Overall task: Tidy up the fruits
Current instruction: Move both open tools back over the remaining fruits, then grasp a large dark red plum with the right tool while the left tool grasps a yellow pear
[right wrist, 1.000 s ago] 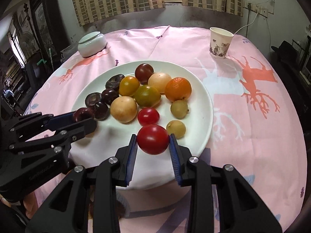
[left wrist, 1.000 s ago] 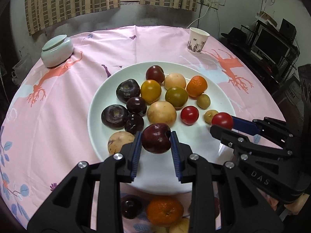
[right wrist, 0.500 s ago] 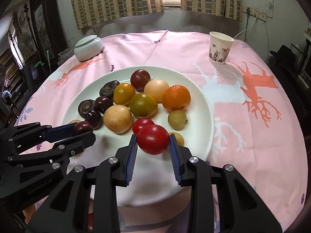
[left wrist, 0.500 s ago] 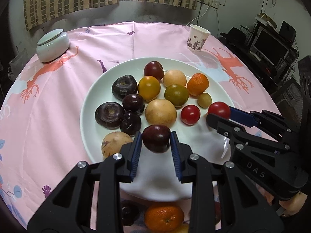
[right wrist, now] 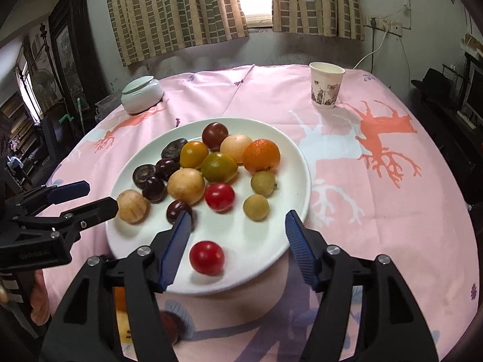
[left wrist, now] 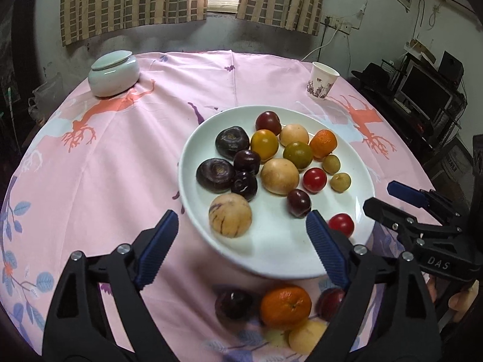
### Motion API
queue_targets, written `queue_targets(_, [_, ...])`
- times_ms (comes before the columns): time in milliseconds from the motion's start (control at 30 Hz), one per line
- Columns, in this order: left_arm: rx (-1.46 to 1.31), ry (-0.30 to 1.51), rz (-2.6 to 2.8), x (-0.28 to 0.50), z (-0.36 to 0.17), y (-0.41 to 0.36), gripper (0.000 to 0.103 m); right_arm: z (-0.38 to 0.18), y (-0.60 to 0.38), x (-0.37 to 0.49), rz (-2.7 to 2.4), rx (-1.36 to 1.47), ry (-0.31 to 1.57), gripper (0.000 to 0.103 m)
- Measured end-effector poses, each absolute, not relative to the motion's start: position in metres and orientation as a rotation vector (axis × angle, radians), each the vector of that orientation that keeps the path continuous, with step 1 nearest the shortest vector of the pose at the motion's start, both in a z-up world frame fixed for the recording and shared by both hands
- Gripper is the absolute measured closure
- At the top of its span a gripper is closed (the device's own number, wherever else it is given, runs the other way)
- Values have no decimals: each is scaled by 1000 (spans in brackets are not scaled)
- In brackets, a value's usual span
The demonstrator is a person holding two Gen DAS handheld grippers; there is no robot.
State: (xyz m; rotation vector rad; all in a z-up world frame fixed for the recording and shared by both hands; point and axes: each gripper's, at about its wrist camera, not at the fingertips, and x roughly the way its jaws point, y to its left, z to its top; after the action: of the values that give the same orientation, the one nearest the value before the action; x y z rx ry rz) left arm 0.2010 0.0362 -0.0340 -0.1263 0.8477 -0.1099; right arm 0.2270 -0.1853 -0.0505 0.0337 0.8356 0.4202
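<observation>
Now the white plate [right wrist: 297, 163] sits in the middle of the round bench, which is covered with a pink cloth [right wrist: 377, 211], and it is loaded with fruit. A glossy red tomato [right wrist: 207, 258] lies alone on the plate's near rim, between the blue pads of the right tongs [right wrist: 237, 249], which are spread wide and touch nothing. Just beyond the left pad sits a small dark plum [right wrist: 178, 211], shiny and nearly black-red. Farther in, the fruits crowd together: a second red tomato [right wrist: 219, 196], two small yellow-green fruits, a bright orange [right wrist: 261, 155], pale tan round ones, a green-yellow citrus and a cluster of dark purple fruits toward the left side. A pale striped melon-like fruit [left wrist: 230, 215] rests on the plate's left near part.

The left tongs [left wrist: 241, 238] are also spread wide and grip nothing; in their own view the right pad covers part of the near tomato [left wrist: 341, 224].

Off the plate, on the cloth close under the tongs, lie a few more fruits: an orange [left wrist: 285, 306], a dark one and a pale one, blurred and partly cut off by the black arms.

At the far edge stand a patterned paper cup [right wrist: 326, 86] and a lidded pale-green jar [right wrist: 141, 95].
</observation>
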Motion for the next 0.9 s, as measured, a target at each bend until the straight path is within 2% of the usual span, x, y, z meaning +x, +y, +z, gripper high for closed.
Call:
queue_targets(33, [-141, 842, -104, 193, -34, 42, 13, -50, -186, 221, 444, 50, 846, 15])
queue_targets(67, [-144, 835, -89, 185, -35, 47, 12, -50, -186, 214, 470, 61, 850, 13])
queue_targets(267, [-134, 844, -33, 139, -55, 67, 12, -55, -177, 167, 561, 68, 887, 12])
queue_targets(500, [-161, 850, -112, 132, -65, 65, 12, -70, -157, 135, 534, -19, 859, 12])
queue_targets(567, [-143, 858, -106, 133, -67, 61, 12, -77, -155, 137, 524, -23, 869, 22])
queue_targets(633, [-138, 862, -106, 133, -68, 59, 12, -84, -152, 142, 534, -20, 906, 44])
queue_targets(700, [-143, 857, -114, 132, -67, 60, 12, -93, -150, 147, 549, -4, 947, 50])
queue_targets(800, [-143, 848, -136, 130, -64, 58, 12, -97, -149, 153, 555, 10, 953, 52])
queue_targets(833, [-136, 848, -148, 130, -64, 56, 12, -96, -147, 153, 567, 9, 949, 61])
queue_targets(900, [-112, 855, -167, 129, -65, 50, 12, -95, -144, 151, 566, -14, 938, 62])
